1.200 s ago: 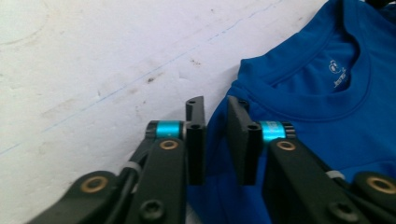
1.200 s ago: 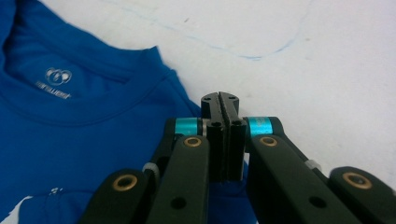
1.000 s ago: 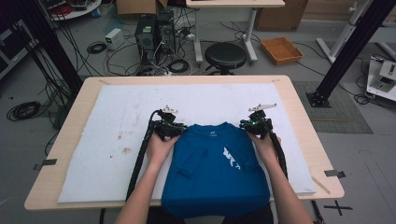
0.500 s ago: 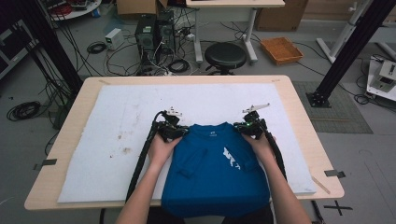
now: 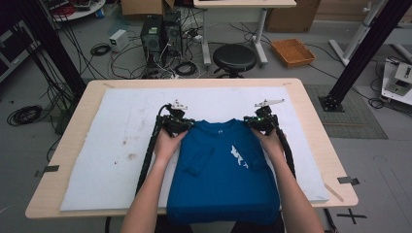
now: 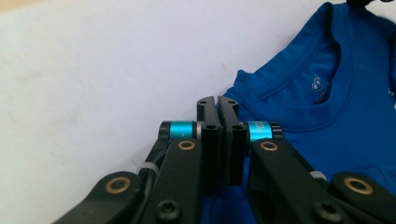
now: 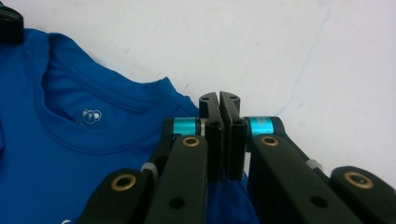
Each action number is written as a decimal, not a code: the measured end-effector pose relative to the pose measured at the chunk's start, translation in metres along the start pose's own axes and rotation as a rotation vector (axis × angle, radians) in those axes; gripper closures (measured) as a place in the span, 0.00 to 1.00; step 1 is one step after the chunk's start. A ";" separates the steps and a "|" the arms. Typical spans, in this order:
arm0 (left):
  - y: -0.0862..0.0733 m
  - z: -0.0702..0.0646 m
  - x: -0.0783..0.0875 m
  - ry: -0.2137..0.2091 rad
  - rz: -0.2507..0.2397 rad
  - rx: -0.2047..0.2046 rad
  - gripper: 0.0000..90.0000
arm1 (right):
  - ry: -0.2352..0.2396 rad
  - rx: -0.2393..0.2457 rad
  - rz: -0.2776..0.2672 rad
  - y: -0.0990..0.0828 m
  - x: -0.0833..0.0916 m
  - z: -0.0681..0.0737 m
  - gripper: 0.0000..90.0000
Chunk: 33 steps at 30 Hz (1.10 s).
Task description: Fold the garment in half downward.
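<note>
One blue cotton T-shirt [image 5: 221, 170] with a small white print on the chest lies flat in the lower middle of the high view, on a white padded mat [image 5: 97, 145] that covers a light wooden table [image 5: 316, 131]. Its round collar points to the upper edge of the frame, and its hem hangs over the near table edge. Inside the collar a small white label mark is visible.

There are two grippers. The left gripper [image 5: 183, 125] sits at the left shoulder of the shirt, and the right gripper [image 5: 254, 122] at the right shoulder. Both have just been closing; in each gripper view the black jaws are now pressed together, clenched on the shoulder fabric of the shirt.
</note>
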<state>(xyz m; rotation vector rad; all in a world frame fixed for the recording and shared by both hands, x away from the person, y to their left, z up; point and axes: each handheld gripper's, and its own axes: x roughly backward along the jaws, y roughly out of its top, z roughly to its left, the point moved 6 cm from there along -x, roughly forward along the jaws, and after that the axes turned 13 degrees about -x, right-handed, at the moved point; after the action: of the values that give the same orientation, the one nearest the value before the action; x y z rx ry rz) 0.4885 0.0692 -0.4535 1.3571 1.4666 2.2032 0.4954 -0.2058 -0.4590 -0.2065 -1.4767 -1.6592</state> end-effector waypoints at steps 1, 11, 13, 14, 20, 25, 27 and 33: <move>0.003 0.002 0.002 0.001 -0.012 0.004 0.98 | 0.006 -0.005 -0.020 0.004 0.002 0.000 0.99; 0.021 -0.016 0.039 -0.016 -0.107 -0.105 0.98 | 0.058 0.021 -0.121 0.009 0.045 0.016 0.99; 0.021 -0.022 0.048 -0.019 -0.114 -0.130 0.98 | 0.074 0.030 -0.138 0.006 0.057 0.023 0.99; 0.021 -0.026 0.053 -0.019 -0.123 -0.145 0.98 | 0.081 0.039 -0.149 0.003 0.063 0.026 0.99; 0.008 -0.056 0.080 -0.043 -0.154 -0.217 0.98 | 0.114 0.068 -0.181 -0.025 0.099 0.041 0.99; -0.008 -0.084 0.099 -0.063 -0.166 -0.266 0.98 | 0.118 0.090 -0.184 -0.058 0.119 0.049 0.99; -0.014 -0.095 0.106 -0.065 -0.168 -0.283 0.98 | 0.117 0.095 -0.183 -0.071 0.126 0.053 0.99; -0.040 -0.129 0.121 -0.068 -0.155 -0.343 0.97 | 0.102 0.120 -0.168 -0.110 0.147 0.068 1.00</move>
<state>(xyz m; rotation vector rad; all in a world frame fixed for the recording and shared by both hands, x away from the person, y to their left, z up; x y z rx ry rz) 0.3091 0.0751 -0.4278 1.1520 1.0681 2.1604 0.3039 -0.2294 -0.4265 0.0690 -1.5449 -1.6797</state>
